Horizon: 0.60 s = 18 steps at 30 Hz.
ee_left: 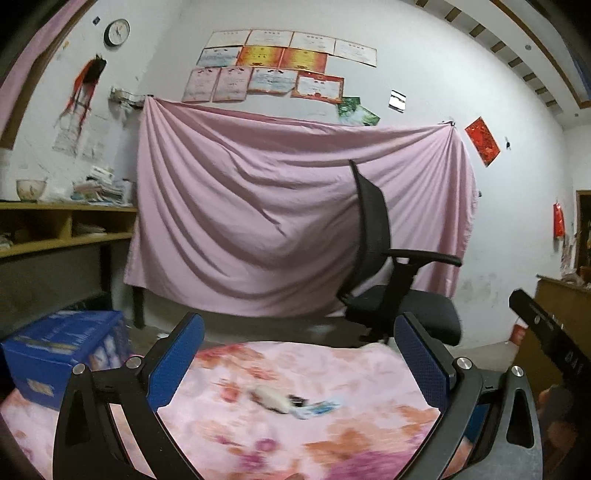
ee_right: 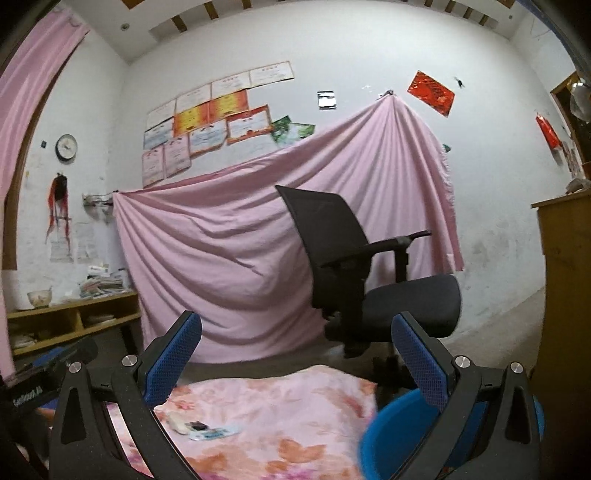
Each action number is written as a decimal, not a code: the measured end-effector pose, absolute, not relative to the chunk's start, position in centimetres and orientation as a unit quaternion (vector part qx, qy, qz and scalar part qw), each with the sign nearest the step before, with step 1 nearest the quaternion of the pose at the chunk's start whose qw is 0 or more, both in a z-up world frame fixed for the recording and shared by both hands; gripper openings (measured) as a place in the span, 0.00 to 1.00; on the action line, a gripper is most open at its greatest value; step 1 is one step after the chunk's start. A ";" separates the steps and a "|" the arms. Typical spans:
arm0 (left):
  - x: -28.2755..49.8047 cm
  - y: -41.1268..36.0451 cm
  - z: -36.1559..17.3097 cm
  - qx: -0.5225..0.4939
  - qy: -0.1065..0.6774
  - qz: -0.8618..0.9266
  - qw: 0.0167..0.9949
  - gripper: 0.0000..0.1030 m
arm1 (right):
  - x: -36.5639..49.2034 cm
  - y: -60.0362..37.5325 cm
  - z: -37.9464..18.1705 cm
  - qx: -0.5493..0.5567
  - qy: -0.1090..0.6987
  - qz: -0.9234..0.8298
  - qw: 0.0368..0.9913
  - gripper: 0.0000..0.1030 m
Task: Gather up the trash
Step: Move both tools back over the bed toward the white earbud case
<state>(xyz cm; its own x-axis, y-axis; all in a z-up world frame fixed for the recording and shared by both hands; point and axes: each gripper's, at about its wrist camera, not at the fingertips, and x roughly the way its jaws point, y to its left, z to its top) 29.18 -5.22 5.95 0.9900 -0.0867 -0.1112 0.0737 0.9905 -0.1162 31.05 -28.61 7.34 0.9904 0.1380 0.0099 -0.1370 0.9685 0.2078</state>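
Overview, both wrist cams: my left gripper and my right gripper each stand w/ blue pads spread wide, nothing between them, nothing touched.

Task item: small heap of trash lies on the floral pink cloth covering the table. Left cam shows it low in the gap between my left fingers but well beyond the tips; blurred, so only a whitish crumpled piece, a dark bit and a light-blue wrapper can be told. Right cam shows the same trash toward the lower left, just beside my left-side pad in the frame, apart from it.

Blue bin: round rim at lower right of right cam, partly behind my right fingers, at the cloth's edge.

Background: black office chair beyond the table, in front of a pink sheet hung across the wall. Certificates pinned above the sheet; wall clock upper left. Wooden shelf at left w/ papers and a bowl on top. Blue carton at left by the table edge. Part of my right gripper's black body shows at the right border of left cam.
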 end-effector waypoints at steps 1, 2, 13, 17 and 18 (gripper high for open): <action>29.3 -4.3 5.6 -0.054 0.059 -0.035 0.996 0.98 | 31.2 -28.0 7.2 0.105 0.005 0.072 0.992 1.00; 29.3 -3.7 5.3 -0.053 0.060 -0.032 0.996 0.98 | 31.5 -27.3 7.1 0.104 0.009 0.075 0.992 1.00; 32.3 1.0 1.6 -0.060 0.126 -0.014 0.990 0.98 | 35.1 -21.7 4.6 0.053 0.083 0.088 0.991 1.00; 34.2 1.9 0.7 -0.076 0.164 -0.027 0.983 0.98 | 36.1 -21.0 3.9 0.039 0.114 0.094 0.988 1.00; 34.7 2.0 0.5 -0.077 0.179 -0.031 0.980 0.97 | 36.6 -20.8 3.7 0.033 0.126 0.093 0.987 1.00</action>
<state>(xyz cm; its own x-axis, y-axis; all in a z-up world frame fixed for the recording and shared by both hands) 34.75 2.01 0.49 0.9343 -0.0879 -0.3454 0.0333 0.9864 -0.1611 36.63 -20.82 3.68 0.9509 0.1918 -0.2428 -0.1754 0.9806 0.0876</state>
